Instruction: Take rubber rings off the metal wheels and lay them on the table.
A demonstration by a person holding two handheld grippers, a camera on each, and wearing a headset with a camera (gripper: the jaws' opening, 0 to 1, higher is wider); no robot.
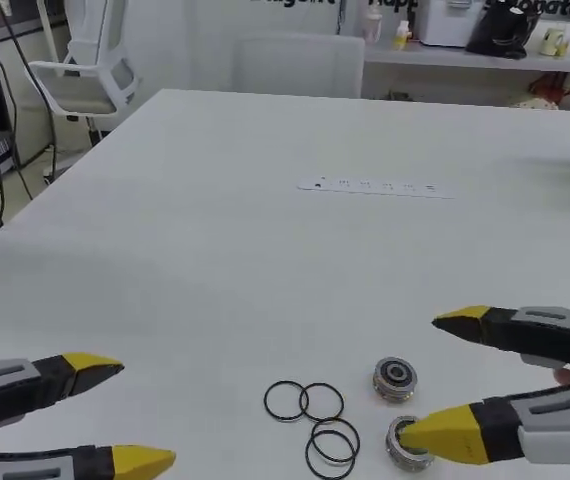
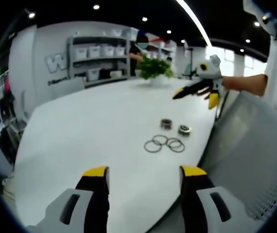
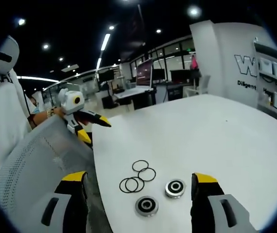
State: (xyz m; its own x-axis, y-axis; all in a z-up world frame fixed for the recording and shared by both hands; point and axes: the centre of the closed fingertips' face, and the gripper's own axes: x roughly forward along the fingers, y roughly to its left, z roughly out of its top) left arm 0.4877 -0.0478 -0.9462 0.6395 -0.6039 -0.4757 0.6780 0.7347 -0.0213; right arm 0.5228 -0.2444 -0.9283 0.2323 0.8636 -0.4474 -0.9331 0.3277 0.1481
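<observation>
A white table (image 1: 265,200) has a pale strip (image 1: 375,187) set in its top, perhaps a socket bar. A white mesh chair (image 1: 90,70) stands at its far left corner and another chair (image 1: 300,65) at its far end. Behind runs a counter (image 1: 465,58) with small items. A plant (image 2: 154,68) stands on the table. Shelves (image 2: 97,60) of white bins line a white wall (image 3: 226,58) with lettering. The ceiling (image 2: 129,9) is dark, with spotlights (image 2: 96,7) and a light strip (image 2: 192,19). Desks with monitors (image 3: 143,73) stand beyond.

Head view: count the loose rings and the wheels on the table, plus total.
Rubber rings: 4
Metal wheels: 2
Total: 6
</observation>
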